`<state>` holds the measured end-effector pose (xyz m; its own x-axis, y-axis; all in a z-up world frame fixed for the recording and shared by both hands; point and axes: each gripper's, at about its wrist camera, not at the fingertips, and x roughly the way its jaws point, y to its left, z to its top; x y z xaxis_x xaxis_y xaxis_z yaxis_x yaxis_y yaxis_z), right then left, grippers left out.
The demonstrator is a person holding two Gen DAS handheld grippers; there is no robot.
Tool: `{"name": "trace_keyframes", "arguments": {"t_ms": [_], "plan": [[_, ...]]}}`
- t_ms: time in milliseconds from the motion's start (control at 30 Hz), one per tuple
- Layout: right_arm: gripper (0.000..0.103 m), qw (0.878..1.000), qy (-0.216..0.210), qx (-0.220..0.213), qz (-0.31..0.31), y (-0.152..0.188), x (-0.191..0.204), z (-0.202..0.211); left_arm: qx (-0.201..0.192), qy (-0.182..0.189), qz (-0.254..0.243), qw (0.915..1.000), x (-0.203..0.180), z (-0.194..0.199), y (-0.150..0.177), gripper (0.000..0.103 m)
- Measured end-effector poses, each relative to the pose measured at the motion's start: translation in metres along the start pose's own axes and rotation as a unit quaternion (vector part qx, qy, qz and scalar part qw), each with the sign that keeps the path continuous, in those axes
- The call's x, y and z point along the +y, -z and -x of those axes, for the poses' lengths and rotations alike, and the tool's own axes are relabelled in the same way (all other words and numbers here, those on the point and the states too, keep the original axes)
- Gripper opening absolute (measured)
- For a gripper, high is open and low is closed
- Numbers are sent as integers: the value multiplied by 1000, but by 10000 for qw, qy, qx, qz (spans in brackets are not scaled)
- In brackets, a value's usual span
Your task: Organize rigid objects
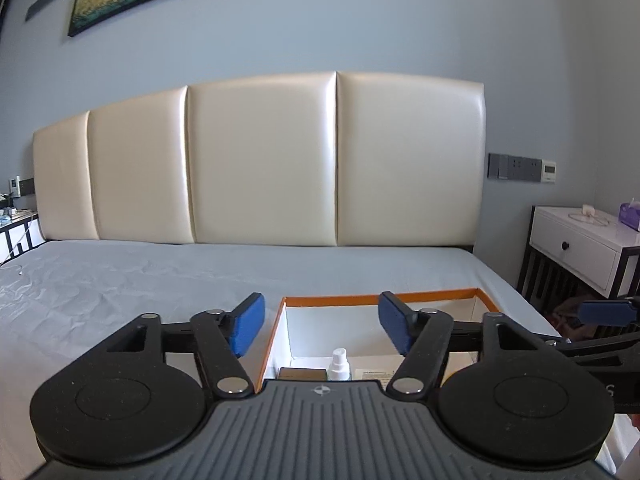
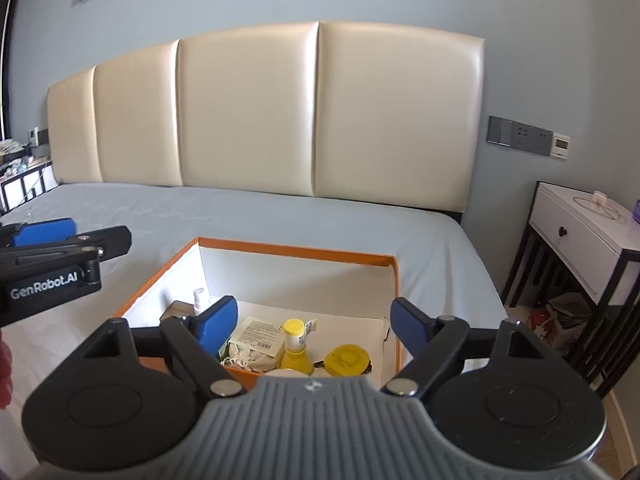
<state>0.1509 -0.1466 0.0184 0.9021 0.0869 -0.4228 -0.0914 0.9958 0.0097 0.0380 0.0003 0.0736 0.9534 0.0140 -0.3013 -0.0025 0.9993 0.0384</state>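
Standing upright in the orange box [image 2: 280, 246], the yellow bottle [image 2: 295, 346] points up; both grippers' fingers [image 1: 250, 322] spread wide, empty.

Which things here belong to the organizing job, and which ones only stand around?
Job: orange-rimmed box, yellow bottle, yellow lid, white spray bottle, left gripper and right gripper, both open and empty.

Around: headboard, nightstand, tissue box.

The box [image 2: 394, 280] has an orange rim and white inner walls. Inside stand a yellow bottle [image 2: 297, 350] with a yellow cap, a yellow round lid [image 2: 347, 360] and a white spray bottle [image 2: 200, 300]. Blue pads [image 2: 218, 320] tip black gripper fingers. The bedsheet [image 2: 160, 216] is pale blue-grey, the headboard [image 2: 248, 108] cream.
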Motion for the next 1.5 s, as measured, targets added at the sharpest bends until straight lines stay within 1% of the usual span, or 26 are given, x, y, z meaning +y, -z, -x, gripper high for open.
{"name": "trace_keyframes", "arguments": {"t_ms": [33, 100, 133, 167, 233, 267, 333, 400, 533, 600, 700, 800, 900, 1100, 1500], "plan": [[89, 10000, 48, -56, -18, 3, 2, 3, -80, -56, -26, 9999, 0, 3, 3, 90], [89, 9999, 111, -121, -29, 11, 5, 7, -234, -217, -130, 9994, -4, 7, 9, 96], [91, 9998, 141, -155, -19, 13, 6, 8, -273, -320, -193, 9989, -6, 8, 12, 102], [92, 9997, 175, -179, -2, 16, 7, 9, -246, -420, -254, 9985, -9, 7, 15, 103], [98, 9995, 243, -219, 27, 21, 9, 10, -160, -572, -342, 9976, -13, 6, 21, 103], [99, 9993, 284, -253, 35, 24, 10, 11, -99, -596, -350, 9976, -15, 5, 24, 103], [100, 9988, 414, -249, 75, 29, 13, 11, 194, -617, -273, 9975, -13, 2, 30, 103], [100, 9989, 448, -118, 55, 30, 14, 8, 483, -551, -74, 9973, -7, -2, 37, 103], [100, 9994, 277, 48, -190, 36, 9, 3, 1022, -447, 229, 9935, 3, -13, 48, 103], [100, 9992, 323, 166, -174, 39, 8, -4, 1150, -380, 360, 9920, 6, -17, 51, 103], [100, 9987, 392, 293, -170, 43, 5, -14, 1313, -403, 455, 9895, 7, -21, 55, 103], [100, 9983, 353, 353, -310, 44, 0, -17, 1384, -354, 412, 9889, 3, -24, 57, 103], [100, 9979, 331, 351, -424, 45, -3, -19, 1419, -434, 260, 9886, -3, -25, 61, 103], [100, 9978, 330, 412, -393, 46, -3, -22, 1463, -454, 315, 9877, -1, -26, 61, 103], [100, 9978, 341, 449, -360, 46, -2, -22, 1482, -451, 221, 9877, -1, -27, 60, 103]]}}
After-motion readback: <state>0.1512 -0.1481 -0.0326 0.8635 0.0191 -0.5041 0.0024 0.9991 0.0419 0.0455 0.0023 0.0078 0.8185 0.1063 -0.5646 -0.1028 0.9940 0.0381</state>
